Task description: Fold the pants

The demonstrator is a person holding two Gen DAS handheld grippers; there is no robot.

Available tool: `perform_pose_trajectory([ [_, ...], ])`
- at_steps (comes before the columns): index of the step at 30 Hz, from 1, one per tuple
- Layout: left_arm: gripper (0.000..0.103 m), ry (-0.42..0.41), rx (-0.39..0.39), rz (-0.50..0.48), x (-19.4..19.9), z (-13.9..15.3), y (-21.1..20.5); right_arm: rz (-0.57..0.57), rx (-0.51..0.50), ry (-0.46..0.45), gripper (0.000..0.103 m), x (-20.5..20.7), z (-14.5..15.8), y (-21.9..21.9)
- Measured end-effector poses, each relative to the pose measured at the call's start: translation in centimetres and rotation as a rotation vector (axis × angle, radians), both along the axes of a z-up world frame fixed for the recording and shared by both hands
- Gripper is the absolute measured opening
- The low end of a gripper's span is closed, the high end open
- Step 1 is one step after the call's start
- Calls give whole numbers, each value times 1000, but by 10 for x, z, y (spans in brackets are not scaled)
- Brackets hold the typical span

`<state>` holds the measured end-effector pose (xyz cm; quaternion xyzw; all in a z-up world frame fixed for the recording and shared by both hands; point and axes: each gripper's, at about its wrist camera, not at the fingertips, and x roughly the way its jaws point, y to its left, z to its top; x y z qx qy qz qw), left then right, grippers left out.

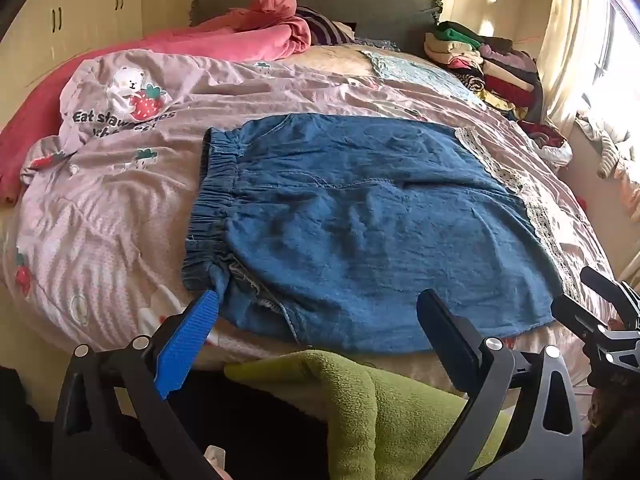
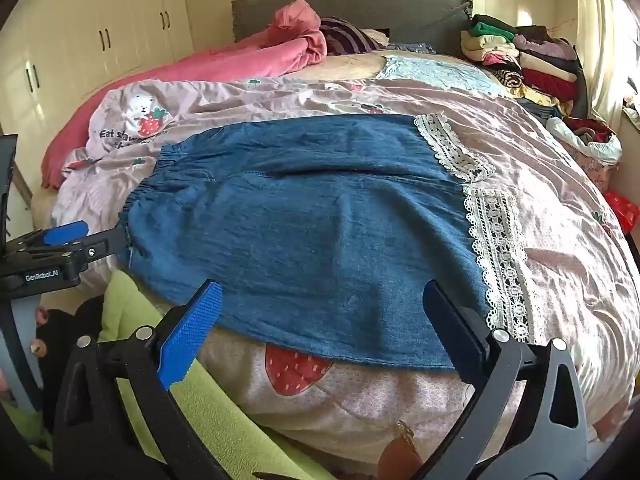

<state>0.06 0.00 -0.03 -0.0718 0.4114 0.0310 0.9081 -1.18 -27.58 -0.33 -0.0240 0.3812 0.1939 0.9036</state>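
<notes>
Blue denim pants (image 1: pixel 360 216) with an elastic waistband (image 1: pixel 212 200) on the left and white lace hems (image 1: pixel 516 188) on the right lie flat across the bed; they also show in the right wrist view (image 2: pixel 304 232). My left gripper (image 1: pixel 320 320) is open at the near waistband corner, its blue pad (image 1: pixel 188 340) beside the cloth. My right gripper (image 2: pixel 320 320) is open over the near edge by the lace hem (image 2: pixel 500 248). The left gripper also shows in the right wrist view (image 2: pixel 72 244), and the right gripper shows in the left wrist view (image 1: pixel 600 312).
The pants lie on a pink strawberry-print quilt (image 1: pixel 120 184). A pink blanket (image 1: pixel 248 36) lies at the head of the bed. Stacks of folded clothes (image 1: pixel 492 60) stand at the far right. A green fleece (image 1: pixel 360 400) hangs at the near bed edge. Wardrobes (image 2: pixel 100 40) stand at left.
</notes>
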Motion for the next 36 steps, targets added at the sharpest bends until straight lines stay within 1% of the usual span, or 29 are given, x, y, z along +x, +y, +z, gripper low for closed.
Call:
perform_pose_trajectory([
  [36, 99, -12, 19, -3, -2, 6, -1, -5, -5, -5, 95, 1, -1, 2],
])
